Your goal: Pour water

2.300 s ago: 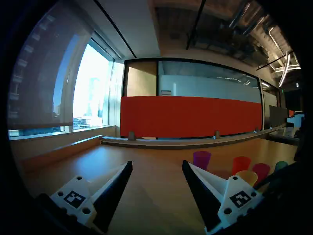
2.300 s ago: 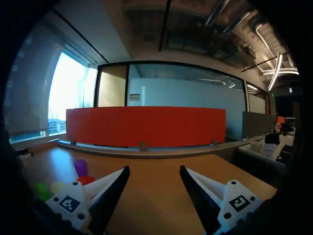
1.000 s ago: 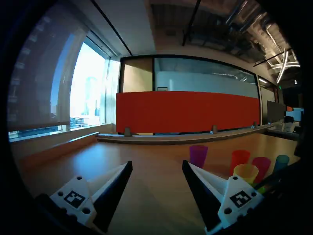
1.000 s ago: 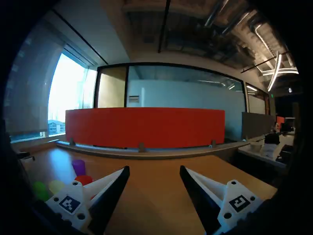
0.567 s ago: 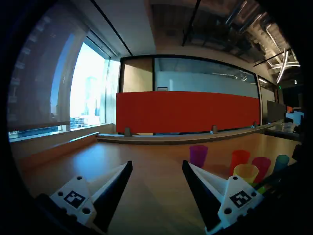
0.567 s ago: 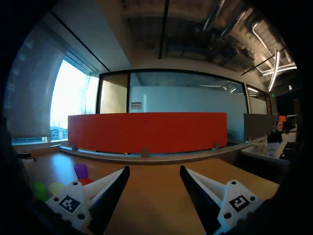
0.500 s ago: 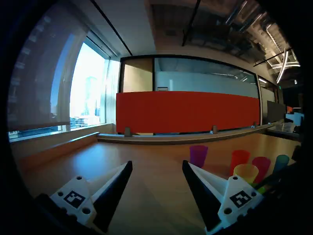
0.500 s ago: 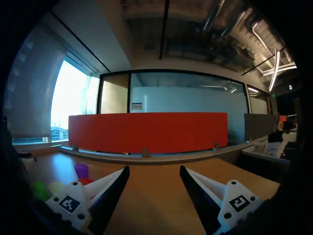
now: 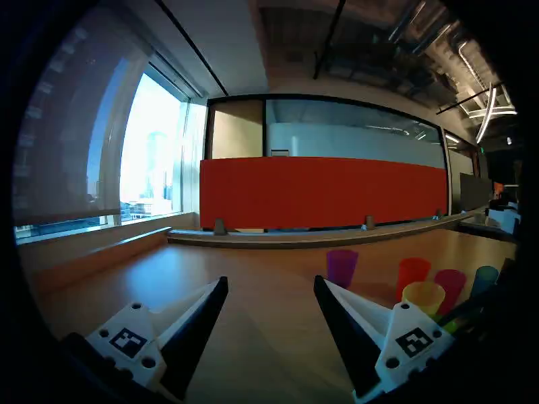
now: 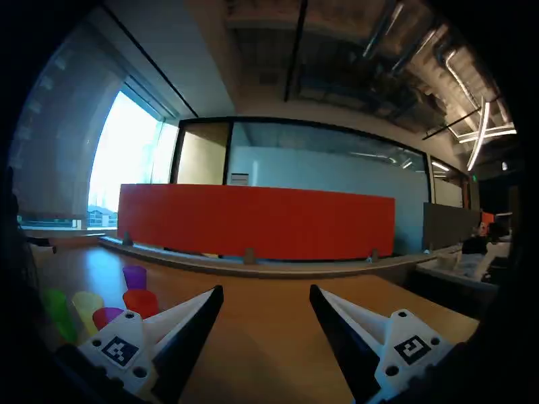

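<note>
A bare wooden table (image 9: 263, 316) runs clear ahead of the left gripper (image 9: 269, 279), as far as a red partition (image 9: 323, 192) along its far edge. A cluster of coloured cups (image 9: 423, 296) blocks the right side. Ahead of the right gripper (image 10: 265, 288) the table is open; the cups (image 10: 140, 301) crowd its left.

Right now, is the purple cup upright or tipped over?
Upright: the purple cup stands on its base on the table, wide rim on top. Whether it holds water, I cannot tell.
</note>
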